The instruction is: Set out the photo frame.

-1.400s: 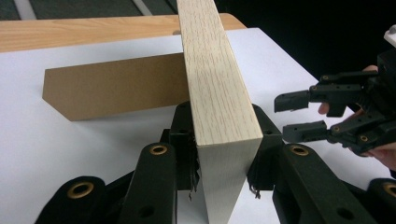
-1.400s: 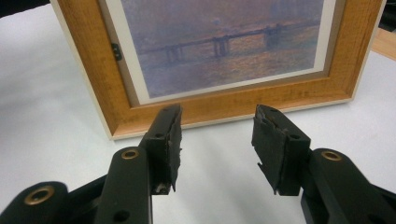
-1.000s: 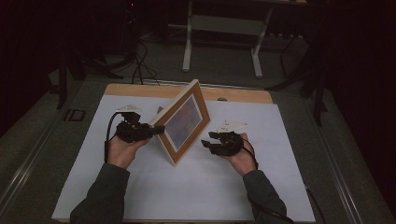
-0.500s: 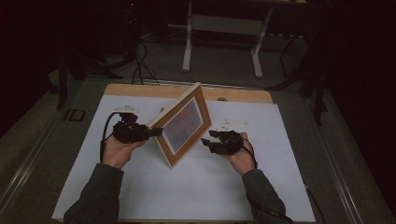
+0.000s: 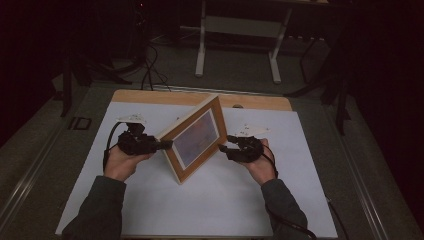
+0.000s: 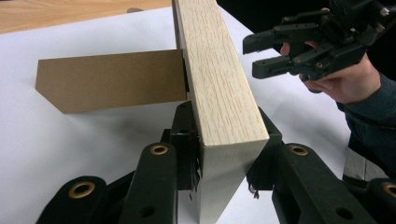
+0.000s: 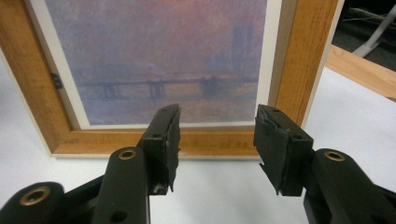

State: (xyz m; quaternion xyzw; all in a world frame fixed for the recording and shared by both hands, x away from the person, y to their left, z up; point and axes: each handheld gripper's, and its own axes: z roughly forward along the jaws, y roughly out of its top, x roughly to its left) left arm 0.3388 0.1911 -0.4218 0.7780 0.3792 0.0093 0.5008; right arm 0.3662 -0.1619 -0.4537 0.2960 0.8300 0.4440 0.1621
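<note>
The left gripper [image 5: 161, 145] clamps the edge of the light wooden picture frame [image 5: 196, 138] standing tilted on the white table cover [image 5: 210, 200], while the right gripper [image 5: 226, 149] waits open just beside its front, so a slackened clamp could topple it; no legible writing.

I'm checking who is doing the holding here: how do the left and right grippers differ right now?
The left gripper is shut on the picture frame's wooden edge; the right gripper is open and holds nothing. The left touches the frame, while the right sits just clear of the frame's front, facing the picture. Both are black, hand-held, and low over the white table cover.
</note>
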